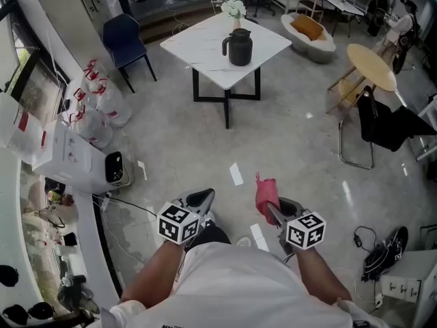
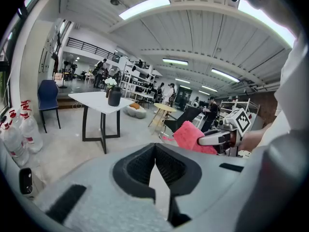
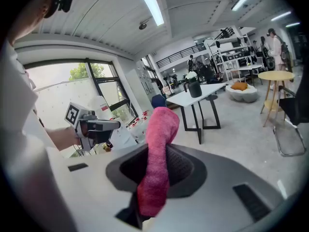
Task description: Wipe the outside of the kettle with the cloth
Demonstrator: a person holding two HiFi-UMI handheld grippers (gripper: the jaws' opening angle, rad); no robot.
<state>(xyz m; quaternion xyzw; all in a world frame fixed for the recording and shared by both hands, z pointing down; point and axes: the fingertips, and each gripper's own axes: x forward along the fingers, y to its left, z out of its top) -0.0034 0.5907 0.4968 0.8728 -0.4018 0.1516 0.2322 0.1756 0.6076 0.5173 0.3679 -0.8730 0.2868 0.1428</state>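
1. Head view: the black kettle [image 1: 238, 47] stands on the white desk [image 1: 205, 43], well apart from me across the floor. I judge it rigid and smooth-sided, and heavy if it is filled. The handle on its left is where I would steady it. The left claw [image 1: 203, 198] looks pinched together and empty, and the right claw [image 1: 273, 208] carries the pink cloth [image 1: 265, 191].
2. Left gripper view: this claw's jaws meet with nothing between them. The kettle [image 2: 114, 96] is far ahead.
3. Right gripper view: this claw is clamped on the cloth [image 3: 157, 163]. The cloth looks soft, light and floppy. Its upper end rises free of the jaws, which I reckon is the part to wipe with.
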